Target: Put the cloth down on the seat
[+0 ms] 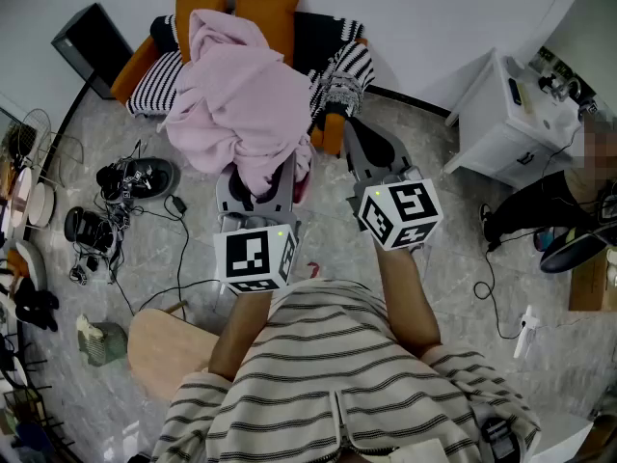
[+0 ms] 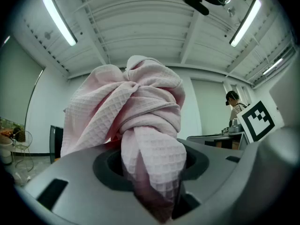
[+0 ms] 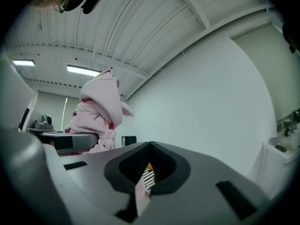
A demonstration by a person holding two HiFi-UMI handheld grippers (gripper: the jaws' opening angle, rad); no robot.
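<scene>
Cloth (image 1: 236, 95) pinched in left gripper (image 1: 258, 186) jaws, hanging over the seat (image 1: 154, 83); right gripper (image 1: 366, 148) jaws together, empty. Next: lower and release.

Grey marbled floor (image 1: 463, 230), plain white wall (image 1: 434, 17) at back. White cabinet (image 1: 496, 114) at rt by wall; black box (image 1: 92, 41) top-left corner. Round wood stool (image 1: 164, 350) lower left, cables (image 1: 145, 210) strewn nearby. Ribbed ceiling (image 2: 140, 27) w/ strip lights (image 2: 58, 18), all lit.
</scene>
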